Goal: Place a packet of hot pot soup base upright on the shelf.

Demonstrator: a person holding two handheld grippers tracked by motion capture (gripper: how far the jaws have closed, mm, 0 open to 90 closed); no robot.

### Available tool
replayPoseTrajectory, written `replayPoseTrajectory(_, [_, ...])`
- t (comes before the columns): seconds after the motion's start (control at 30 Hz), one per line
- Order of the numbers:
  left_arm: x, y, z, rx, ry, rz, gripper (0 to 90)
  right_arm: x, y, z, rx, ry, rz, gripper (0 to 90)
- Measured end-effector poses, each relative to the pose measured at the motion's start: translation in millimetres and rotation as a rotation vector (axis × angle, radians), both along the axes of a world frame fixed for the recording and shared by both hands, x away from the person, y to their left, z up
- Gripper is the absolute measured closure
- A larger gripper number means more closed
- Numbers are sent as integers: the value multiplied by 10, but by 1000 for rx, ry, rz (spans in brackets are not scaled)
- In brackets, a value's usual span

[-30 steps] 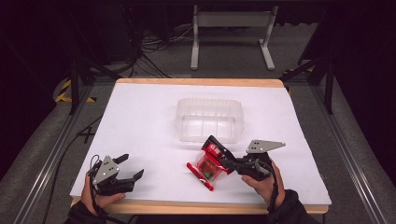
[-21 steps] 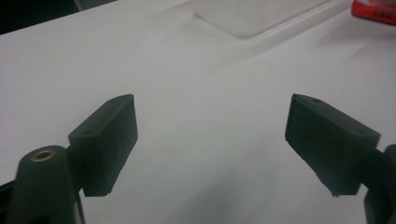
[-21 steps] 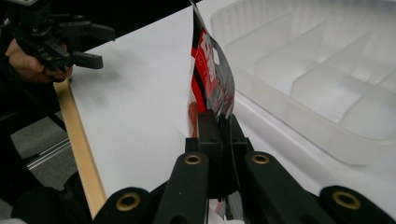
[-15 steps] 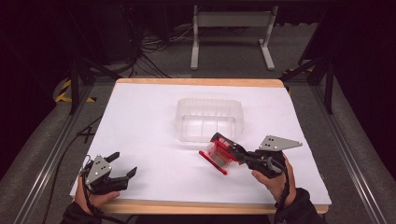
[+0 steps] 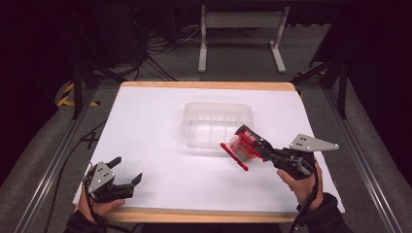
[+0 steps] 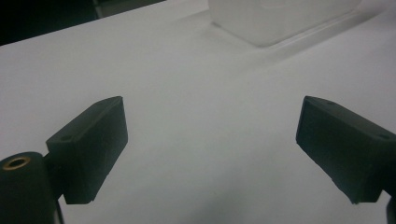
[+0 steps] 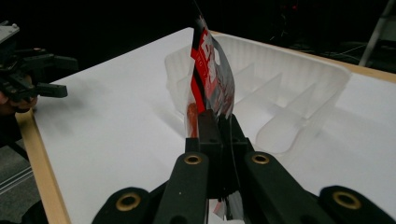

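A red and clear snack packet [image 5: 241, 147] hangs above the white table, pinched at its edge by my right gripper [image 5: 260, 147], which is shut on it. In the right gripper view the packet [image 7: 210, 74] stands upright from the closed jaws, just in front of the clear plastic tray [image 7: 289, 88]. That tray [image 5: 216, 124] sits at the table's middle, with ribbed dividers inside. My left gripper [image 5: 125, 171] rests near the front left corner, open, nothing between its fingers [image 6: 91, 147]. The left gripper [image 7: 49, 74] appears far off in the right gripper view.
The white table top [image 5: 145, 131] has a wooden rim [image 5: 194, 216] along the front. A metal stand [image 5: 240, 34] and cables lie on the dark floor behind. A corner of the tray [image 6: 280, 18] appears in the left gripper view.
My right gripper has carried the packet up and to the right, closer to the tray. My left gripper has drawn back toward the front left corner.
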State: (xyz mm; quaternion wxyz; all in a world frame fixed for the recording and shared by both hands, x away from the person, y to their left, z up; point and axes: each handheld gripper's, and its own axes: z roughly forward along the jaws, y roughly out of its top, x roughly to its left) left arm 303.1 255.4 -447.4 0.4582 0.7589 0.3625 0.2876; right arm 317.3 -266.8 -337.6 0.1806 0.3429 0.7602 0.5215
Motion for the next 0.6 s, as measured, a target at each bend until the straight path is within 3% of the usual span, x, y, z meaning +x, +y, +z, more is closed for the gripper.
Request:
replayPoseTrajectory(0.23, [6,-15,-21,17,0,-8,102,60,-55,122,16,-19,-51,900])
replayPoseTrajectory(0.4, [3,-39,-30,42,2,-20,100,161,-42,236,-5,-54,-94,900])
replayPoseTrajectory(0.6, [8,-54,-36,48,7,-29,100,357,-7,307,0,-44,-134,900])
